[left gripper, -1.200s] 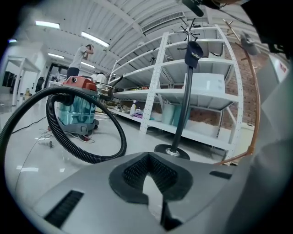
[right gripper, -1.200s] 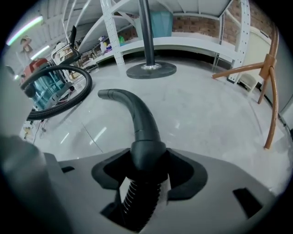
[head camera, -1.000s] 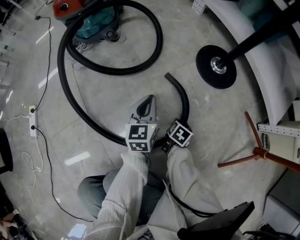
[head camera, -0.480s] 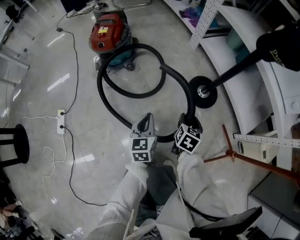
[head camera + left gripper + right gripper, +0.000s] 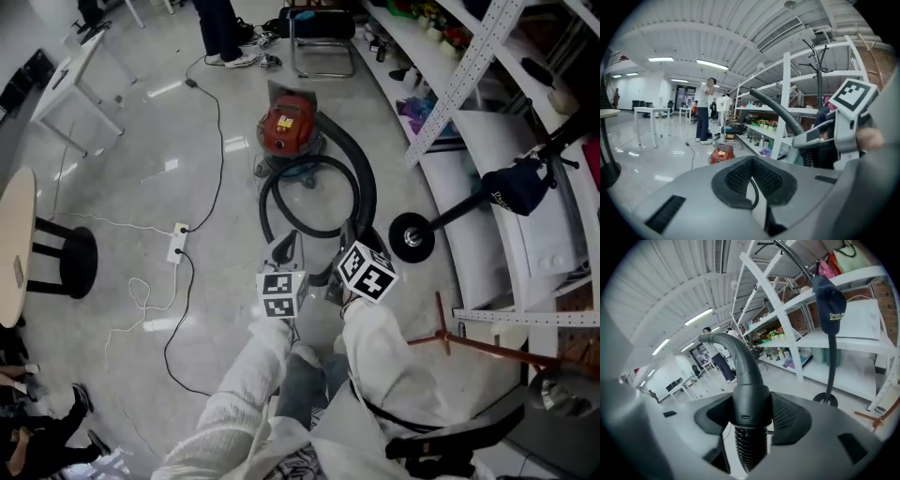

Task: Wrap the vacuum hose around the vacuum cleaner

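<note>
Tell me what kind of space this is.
Probably an open-plan lab or workshop: tall white metal shelving stocked with goods, work tables on a glossy floor, exposed ceiling ducts.

Hose (image 5: 369, 195) loops before vacuum cleaner (image 5: 287, 127) (seemingly touching it); shelves (image 5: 466, 167) right.

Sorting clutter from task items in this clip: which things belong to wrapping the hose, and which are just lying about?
Job in hand:
vacuum cleaner
vacuum hose, clamped in the right gripper
left gripper, shut and empty

Lying about:
power strip
black stool
coat stand
cap
</note>
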`<state>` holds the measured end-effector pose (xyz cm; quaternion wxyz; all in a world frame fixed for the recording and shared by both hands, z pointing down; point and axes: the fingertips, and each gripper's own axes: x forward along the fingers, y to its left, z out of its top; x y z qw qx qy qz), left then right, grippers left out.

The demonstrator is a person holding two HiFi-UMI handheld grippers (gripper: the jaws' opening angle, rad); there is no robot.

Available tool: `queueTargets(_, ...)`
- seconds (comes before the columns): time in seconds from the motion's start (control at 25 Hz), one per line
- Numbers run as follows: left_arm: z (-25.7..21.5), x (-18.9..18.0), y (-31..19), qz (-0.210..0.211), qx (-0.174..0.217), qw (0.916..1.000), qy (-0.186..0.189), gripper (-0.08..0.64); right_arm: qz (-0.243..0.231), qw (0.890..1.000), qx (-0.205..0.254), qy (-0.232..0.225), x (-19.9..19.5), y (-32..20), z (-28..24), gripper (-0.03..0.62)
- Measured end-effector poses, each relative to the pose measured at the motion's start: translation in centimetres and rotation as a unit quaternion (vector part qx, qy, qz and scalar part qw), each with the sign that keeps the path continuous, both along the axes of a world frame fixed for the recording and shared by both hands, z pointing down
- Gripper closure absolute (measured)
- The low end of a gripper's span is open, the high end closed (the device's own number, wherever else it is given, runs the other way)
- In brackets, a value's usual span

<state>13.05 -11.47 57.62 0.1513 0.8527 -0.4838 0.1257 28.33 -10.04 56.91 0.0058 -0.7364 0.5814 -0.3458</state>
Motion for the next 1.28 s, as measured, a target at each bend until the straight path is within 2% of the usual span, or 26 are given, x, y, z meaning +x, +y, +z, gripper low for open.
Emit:
queueTargets(0.16, -6.0, -7.3, 0.6, -0.060, -0.002, 0.9981, 0.011, 0.560, -0.041, 0.999, 0.021, -0.028, -6.8, -1.0, -5.4, 0.357)
queueTargets(0.32, -7.5, -14.5, 0.5, -0.094, 0.029, 0.9951, -0.008, 0.560, -0.059, 0.994, 0.067, -0.068, -13.1, -2.9, -10.6, 0.357)
queueTargets(0.44, -9.2, -17.6, 0.3, -0.109, 0.036, 0.9934, -0.005, 0.560, -0.052, 0.989, 0.096, -0.102, -16.4, -5.0, -13.3, 0.357)
queueTargets(0.56, -11.1, -20.9, -1.2, -0.135, 0.045, 0.9897, 0.017, 0.560, -0.066, 0.986, 0.109, -0.107, -20.2, -7.8, -15.0, 0.357)
queueTargets(0.72, -11.3, -24.8, -4.7, -0.141, 0.059, 0.9882, -0.002, 0.560, -0.093, 0.983, 0.118, -0.105, -25.1, -11.9, -16.9, 0.357)
queueTargets(0.8, -13.2, -25.7, -7.5, -0.116, 0.074, 0.9904, 0.009, 0.560, -0.103, 0.980, 0.131, -0.105, -27.4, -14.7, -18.5, 0.357)
queueTargets(0.88, -16.7, -25.1, -11.1, -0.049, 0.101, 0.9929, 0.039, 0.560, -0.104, 0.976, 0.154, -0.112, -28.9, -18.6, -21.0, 0.357)
queueTargets(0.96, -19.3, -24.2, -14.5, 0.021, 0.124, 0.9916, 0.032, 0.560, -0.093, 0.972, 0.178, -0.121, -29.1, -22.8, -24.1, 0.357)
queueTargets(1.0, -19.9, -24.2, -15.9, 0.041, 0.128, 0.9907, 0.020, 0.560, -0.084, 0.971, 0.187, -0.122, -28.9, -24.8, -25.6, 0.357)
queueTargets(1.04, -20.3, -24.5, -17.2, 0.051, 0.128, 0.9903, 0.018, 0.560, -0.076, 0.970, 0.195, -0.120, -28.7, -26.6, -27.2, 0.357)
queueTargets(1.2, -21.6, -26.7, -21.5, 0.046, 0.128, 0.9878, 0.076, 0.560, -0.060, 0.970, 0.223, -0.081, -28.6, -32.0, -32.4, 0.357)
queueTargets(1.28, -22.0, -27.6, -24.0, 0.044, 0.130, 0.9869, 0.084, 0.560, -0.057, 0.967, 0.237, -0.071, -28.7, -34.3, -34.5, 0.357)
